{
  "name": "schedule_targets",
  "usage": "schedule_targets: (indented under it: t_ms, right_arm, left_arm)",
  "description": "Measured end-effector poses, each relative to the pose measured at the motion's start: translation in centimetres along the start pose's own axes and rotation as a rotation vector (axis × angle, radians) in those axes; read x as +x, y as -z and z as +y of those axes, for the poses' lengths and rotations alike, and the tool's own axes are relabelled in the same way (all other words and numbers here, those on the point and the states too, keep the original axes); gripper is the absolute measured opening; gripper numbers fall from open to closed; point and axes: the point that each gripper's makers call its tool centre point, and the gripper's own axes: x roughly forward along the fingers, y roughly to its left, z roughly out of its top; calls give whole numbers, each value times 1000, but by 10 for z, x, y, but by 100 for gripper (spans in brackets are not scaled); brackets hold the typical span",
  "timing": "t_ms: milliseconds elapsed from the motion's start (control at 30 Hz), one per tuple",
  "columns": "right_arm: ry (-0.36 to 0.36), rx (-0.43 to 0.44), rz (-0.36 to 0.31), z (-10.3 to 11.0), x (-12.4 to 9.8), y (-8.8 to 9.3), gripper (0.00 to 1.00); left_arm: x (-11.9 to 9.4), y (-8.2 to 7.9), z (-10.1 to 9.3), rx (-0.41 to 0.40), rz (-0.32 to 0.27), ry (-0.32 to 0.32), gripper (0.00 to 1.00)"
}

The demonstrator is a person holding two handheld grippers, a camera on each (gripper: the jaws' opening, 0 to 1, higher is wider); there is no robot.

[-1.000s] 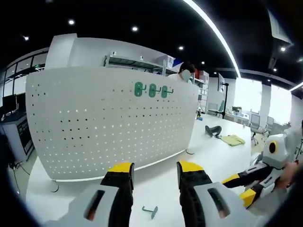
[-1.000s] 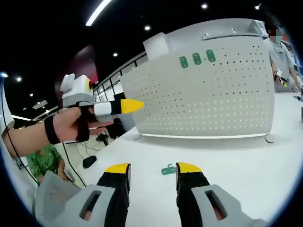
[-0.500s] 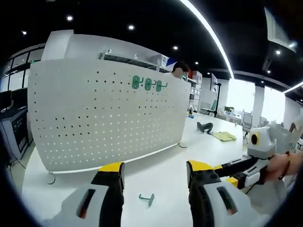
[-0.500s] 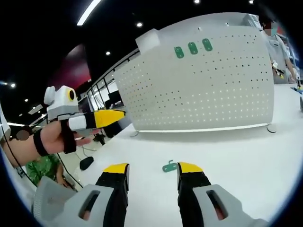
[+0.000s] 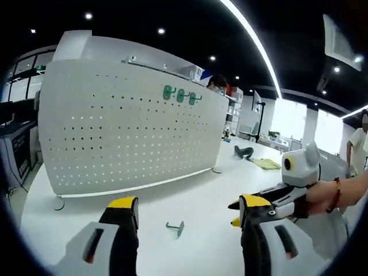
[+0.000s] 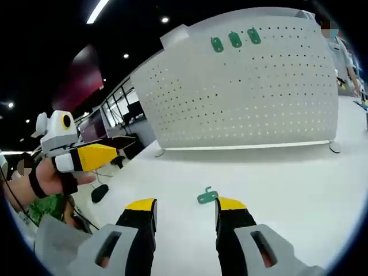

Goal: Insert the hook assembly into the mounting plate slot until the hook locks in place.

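Observation:
A small green hook (image 5: 175, 228) lies loose on the white table (image 5: 201, 201), in front of the white pegboard mounting plate (image 5: 126, 138). Three green hooks (image 5: 180, 95) hang near the plate's top. My left gripper (image 5: 188, 210) is open wide, above and short of the loose hook. The right gripper (image 5: 234, 213) reaches in from the right, held by a hand. In the right gripper view the loose hook (image 6: 207, 196) lies just beyond my open right gripper (image 6: 186, 206), nearer its right jaw. The mounting plate (image 6: 241, 92) carries the hung hooks (image 6: 235, 39). The left gripper (image 6: 115, 154) hovers at the left.
A dark object (image 5: 244, 151) and a yellowish cloth (image 5: 265, 164) lie far back on the table. A person (image 5: 217, 85) stands behind the plate, another person (image 5: 359, 144) at the right. A black object (image 6: 99, 192) lies near the table's left edge.
My left gripper's jaws have spread wider. Both cameras have shifted. The right gripper has come further into the left gripper view, and the left gripper sits lower in the right gripper view.

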Motion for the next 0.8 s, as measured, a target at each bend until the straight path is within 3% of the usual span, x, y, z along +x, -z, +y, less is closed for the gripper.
schedule_targets:
  t_ms: [800]
  right_arm:
    - [46, 35, 107, -16, 44, 13, 41]
  left_arm:
    - [-16, 21, -8, 8, 12, 80, 79]
